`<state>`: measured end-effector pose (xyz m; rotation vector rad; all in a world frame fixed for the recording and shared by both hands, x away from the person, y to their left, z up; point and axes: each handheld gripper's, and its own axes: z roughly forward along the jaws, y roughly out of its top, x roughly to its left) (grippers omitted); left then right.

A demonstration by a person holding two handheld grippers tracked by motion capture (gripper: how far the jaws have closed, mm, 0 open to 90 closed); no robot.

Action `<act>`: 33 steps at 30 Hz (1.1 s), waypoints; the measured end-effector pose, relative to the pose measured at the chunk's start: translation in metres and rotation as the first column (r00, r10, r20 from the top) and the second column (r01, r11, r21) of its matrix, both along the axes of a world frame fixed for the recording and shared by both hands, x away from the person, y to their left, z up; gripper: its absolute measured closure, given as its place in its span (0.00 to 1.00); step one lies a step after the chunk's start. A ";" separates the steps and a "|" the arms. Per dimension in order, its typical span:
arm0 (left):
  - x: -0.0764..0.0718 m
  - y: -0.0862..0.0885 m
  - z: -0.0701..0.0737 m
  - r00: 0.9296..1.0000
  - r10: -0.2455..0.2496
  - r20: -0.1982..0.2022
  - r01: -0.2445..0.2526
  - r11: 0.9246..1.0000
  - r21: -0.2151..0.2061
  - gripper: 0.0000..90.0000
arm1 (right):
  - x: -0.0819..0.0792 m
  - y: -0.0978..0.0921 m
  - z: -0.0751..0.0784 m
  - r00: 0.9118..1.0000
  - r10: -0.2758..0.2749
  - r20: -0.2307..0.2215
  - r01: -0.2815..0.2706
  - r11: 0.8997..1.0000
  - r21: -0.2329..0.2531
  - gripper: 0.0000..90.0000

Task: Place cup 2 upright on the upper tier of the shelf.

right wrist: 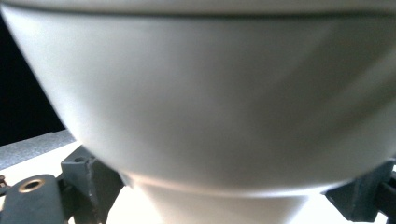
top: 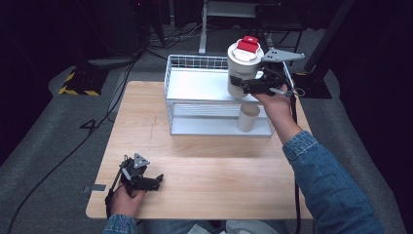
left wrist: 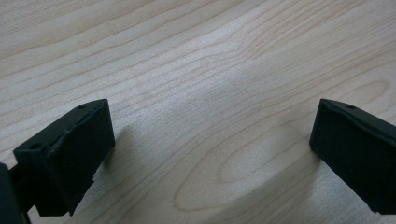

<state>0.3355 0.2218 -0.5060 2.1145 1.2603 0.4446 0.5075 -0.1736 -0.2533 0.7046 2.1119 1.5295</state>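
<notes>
Hand-held gripper (top: 251,85) clamping one cup (top: 242,68), second cup (top: 247,117) — racked

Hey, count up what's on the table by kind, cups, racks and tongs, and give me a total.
Cups: 2, the lidded white cup held above the rack and the open cup on the lower shelf
Wire racks: 1
Tongs: 2, left, right
Total: 5

The cup (top: 243,68) is white with a red lid (top: 248,45), the wire rack (top: 195,62) is white, the table (top: 195,165) is light wood with grain lines, and the jaws are black.
</notes>
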 end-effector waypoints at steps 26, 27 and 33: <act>0.000 0.000 0.000 1.000 -0.003 0.000 0.003 1.000 0.000 0.00 | 0.044 0.015 -0.023 0.996 -0.083 -0.041 0.084 0.996 0.028 0.14; 0.000 0.000 0.000 1.000 -0.004 0.000 0.004 1.000 0.000 0.01 | 0.045 0.016 -0.024 0.995 -0.083 -0.045 0.085 0.996 0.028 0.14; 0.000 0.000 0.000 1.000 -0.005 0.000 0.005 1.000 0.000 0.01 | 0.047 0.017 -0.028 0.995 -0.087 -0.052 0.089 0.996 0.029 0.14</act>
